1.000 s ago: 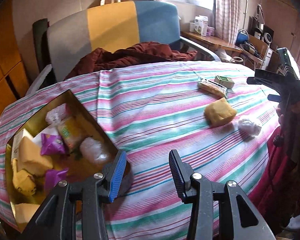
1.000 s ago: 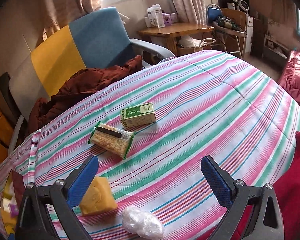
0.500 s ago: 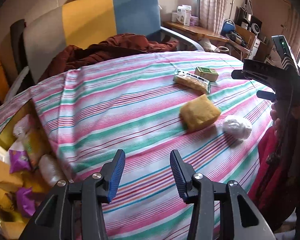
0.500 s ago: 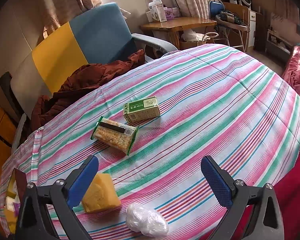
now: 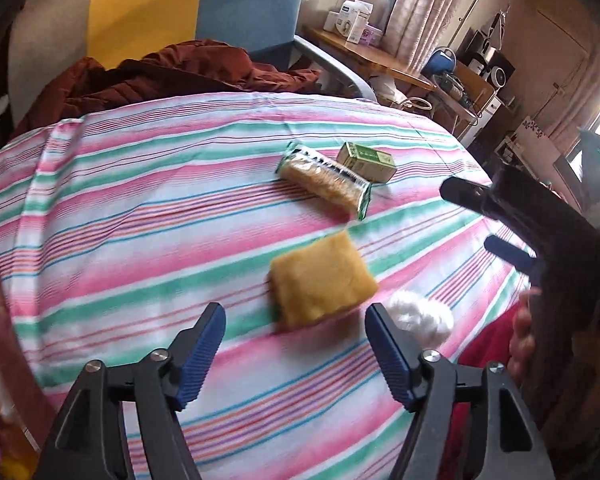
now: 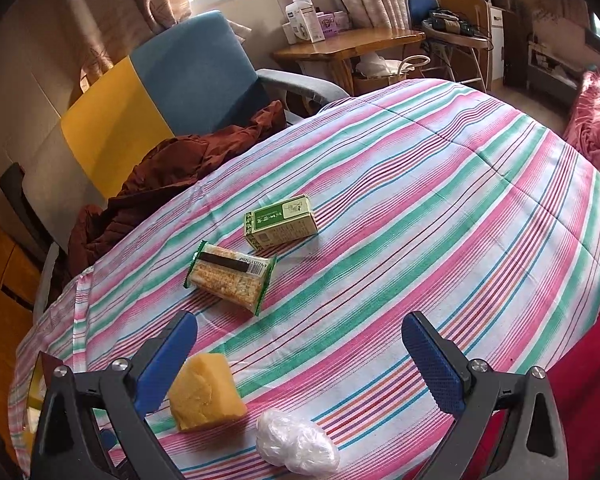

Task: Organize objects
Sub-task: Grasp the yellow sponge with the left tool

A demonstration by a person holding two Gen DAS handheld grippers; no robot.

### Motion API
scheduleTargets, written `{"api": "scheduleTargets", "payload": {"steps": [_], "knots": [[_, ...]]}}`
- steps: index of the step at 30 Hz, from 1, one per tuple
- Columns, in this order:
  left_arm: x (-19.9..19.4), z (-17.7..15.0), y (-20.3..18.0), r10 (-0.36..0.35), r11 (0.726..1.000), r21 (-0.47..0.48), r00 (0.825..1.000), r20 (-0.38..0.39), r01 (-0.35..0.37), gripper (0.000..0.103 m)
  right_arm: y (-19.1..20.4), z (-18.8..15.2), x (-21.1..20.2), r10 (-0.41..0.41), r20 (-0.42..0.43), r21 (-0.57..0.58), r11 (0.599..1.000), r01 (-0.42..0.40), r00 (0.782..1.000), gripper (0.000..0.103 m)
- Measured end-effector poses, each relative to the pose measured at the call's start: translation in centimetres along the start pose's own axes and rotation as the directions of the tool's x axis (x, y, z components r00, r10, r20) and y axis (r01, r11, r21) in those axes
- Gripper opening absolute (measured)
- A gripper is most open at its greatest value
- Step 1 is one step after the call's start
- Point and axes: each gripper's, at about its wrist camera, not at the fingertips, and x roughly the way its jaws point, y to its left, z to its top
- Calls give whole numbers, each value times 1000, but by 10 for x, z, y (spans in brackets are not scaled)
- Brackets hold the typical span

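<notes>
Hovering over the striped bedspread [image 5: 148,216], the left claw [image 5: 296,344] is spread wide and holds nothing, with the yellow sponge [image 5: 322,276] just beyond its blue pads. A white plastic-wrapped ball [image 5: 420,316] lies to the sponge's right. Farther off sit a cracker packet [image 6: 230,278] and, beside it, a green box [image 6: 282,222]. The right claw [image 6: 300,360] also gapes wide, empty, near the sponge and ball.

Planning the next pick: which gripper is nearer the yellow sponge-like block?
Left. The left gripper is open right before the yellow block; the right gripper, also open, has it beside its left finger.
</notes>
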Motion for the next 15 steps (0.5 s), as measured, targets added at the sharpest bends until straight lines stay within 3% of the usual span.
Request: {"api": "scheduleTargets", "payload": {"steps": [8, 15], "knots": [[37, 25, -17, -20, 999, -47, 999, -45, 18, 84, -10, 4, 1, 26, 0, 58, 998, -26, 1000, 103], [73, 27, -16, 65, 997, -42, 992, -104, -69, 84, -11, 4, 5, 45, -18, 65, 997, -44, 999, 103]]}}
